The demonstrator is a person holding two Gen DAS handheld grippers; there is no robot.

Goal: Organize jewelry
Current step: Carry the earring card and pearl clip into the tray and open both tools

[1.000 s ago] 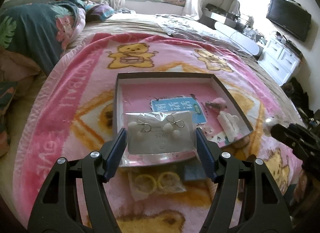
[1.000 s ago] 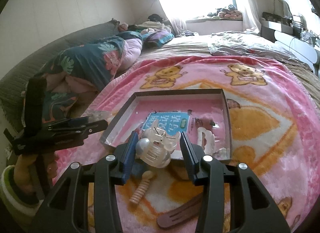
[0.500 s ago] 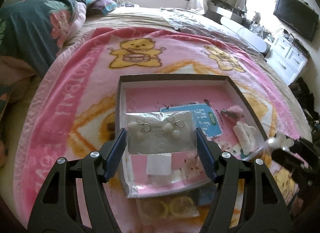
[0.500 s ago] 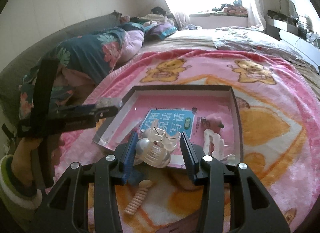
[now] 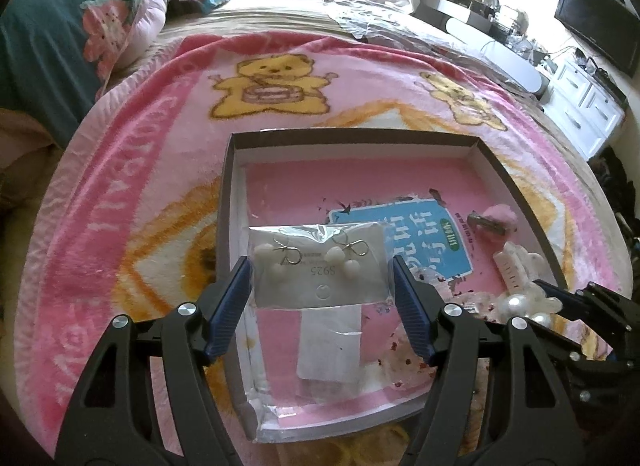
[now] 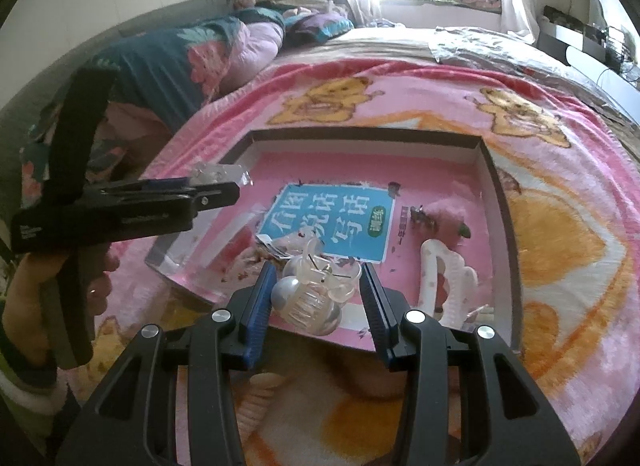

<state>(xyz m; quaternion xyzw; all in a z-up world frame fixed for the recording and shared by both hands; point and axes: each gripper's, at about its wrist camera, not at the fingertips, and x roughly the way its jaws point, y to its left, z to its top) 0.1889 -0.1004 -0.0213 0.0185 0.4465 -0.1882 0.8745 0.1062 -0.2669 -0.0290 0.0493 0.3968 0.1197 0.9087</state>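
Observation:
My left gripper (image 5: pixel 320 278) is shut on a bagged white card of pearl earrings (image 5: pixel 318 266) and holds it over the near left part of the shallow box (image 5: pixel 352 134). It shows from the side in the right wrist view (image 6: pixel 224 189). My right gripper (image 6: pixel 316 286) is shut on a clear hair claw with a pearl (image 6: pixel 312 294), above the box's near edge (image 6: pixel 498 181). That claw also shows in the left wrist view (image 5: pixel 524 302). In the box lie a white hair clip (image 6: pixel 436 274), a pink fluffy clip (image 5: pixel 494 219) and a small flat packet (image 5: pixel 332 342).
The box has a pink floor with a blue printed label (image 5: pixel 404 238) and sits on a pink teddy-bear blanket (image 5: pixel 160 153) on a bed. A folded floral quilt (image 5: pixel 52 45) lies at the far left. White drawers (image 5: pixel 584 105) stand to the right.
Both grippers have moved forward over the box with their loads still held. The box now fills more of both views, and the items on the blanket near me have dropped out of sight.

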